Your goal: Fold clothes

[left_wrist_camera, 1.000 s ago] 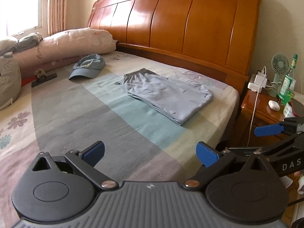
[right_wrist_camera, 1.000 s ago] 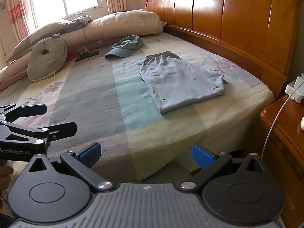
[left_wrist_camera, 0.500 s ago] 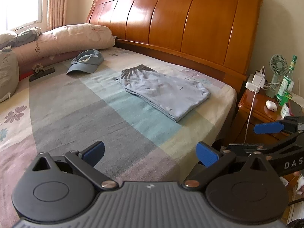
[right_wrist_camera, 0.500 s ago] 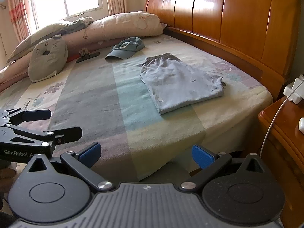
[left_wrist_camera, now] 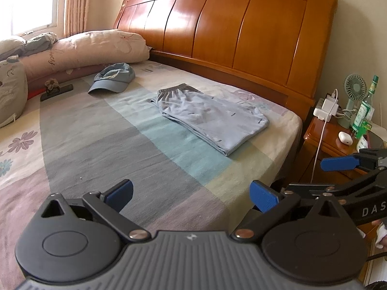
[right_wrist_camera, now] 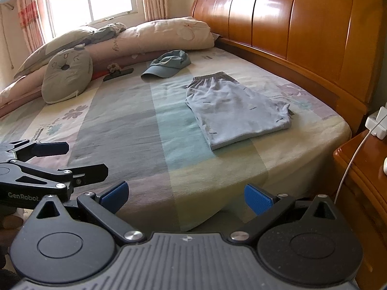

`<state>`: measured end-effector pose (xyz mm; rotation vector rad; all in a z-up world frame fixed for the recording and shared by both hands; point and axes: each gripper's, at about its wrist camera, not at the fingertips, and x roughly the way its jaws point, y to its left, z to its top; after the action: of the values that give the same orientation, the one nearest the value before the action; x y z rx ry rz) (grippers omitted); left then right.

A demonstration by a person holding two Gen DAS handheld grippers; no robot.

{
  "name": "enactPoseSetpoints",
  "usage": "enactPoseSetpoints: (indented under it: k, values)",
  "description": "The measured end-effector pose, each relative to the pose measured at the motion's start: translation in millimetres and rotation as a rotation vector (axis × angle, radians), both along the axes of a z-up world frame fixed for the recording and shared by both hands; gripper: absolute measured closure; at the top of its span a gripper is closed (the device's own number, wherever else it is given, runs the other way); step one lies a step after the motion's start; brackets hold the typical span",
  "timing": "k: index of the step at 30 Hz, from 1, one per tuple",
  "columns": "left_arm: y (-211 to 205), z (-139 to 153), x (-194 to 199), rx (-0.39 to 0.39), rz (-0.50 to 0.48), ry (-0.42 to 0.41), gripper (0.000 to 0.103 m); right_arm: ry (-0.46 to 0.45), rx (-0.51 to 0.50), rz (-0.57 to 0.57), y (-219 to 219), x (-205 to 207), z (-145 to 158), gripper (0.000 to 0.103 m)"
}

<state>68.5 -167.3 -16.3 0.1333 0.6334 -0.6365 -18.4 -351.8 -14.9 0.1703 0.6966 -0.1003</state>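
Note:
A pair of light blue shorts point(left_wrist_camera: 210, 117) point(right_wrist_camera: 235, 110) lies folded flat on the bed point(left_wrist_camera: 145, 149) point(right_wrist_camera: 135, 130), near the headboard side. My left gripper point(left_wrist_camera: 192, 197) hangs open over the bed's near edge, well short of the shorts, with nothing between its blue pads. My right gripper point(right_wrist_camera: 186, 197) is open too, empty, at the bed's corner. Each gripper shows in the other's view: the right gripper point(left_wrist_camera: 348, 169) at the right edge, the left gripper point(right_wrist_camera: 53, 159) at the left edge.
A blue cap point(left_wrist_camera: 113, 77) point(right_wrist_camera: 168, 64) lies beyond the shorts, with pillows point(left_wrist_camera: 92, 48) and a grey cushion point(right_wrist_camera: 66, 75) behind. The wooden headboard point(left_wrist_camera: 229, 31) bounds the far side. A nightstand point(left_wrist_camera: 338, 142) on the right holds a charger, fan and bottle.
Both grippers have drawn back and risen slightly, so the shorts sit a little farther off in both views. Both stay open and the shorts have not moved.

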Motion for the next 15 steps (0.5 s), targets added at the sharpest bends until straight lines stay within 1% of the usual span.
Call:
enactPoseSetpoints:
  k: [15]
  values:
    - [1.9, 0.0, 0.5, -0.009, -0.001, 0.007, 0.001, -0.005, -0.002, 0.013, 4.5, 0.0, 2.2, 0.000]
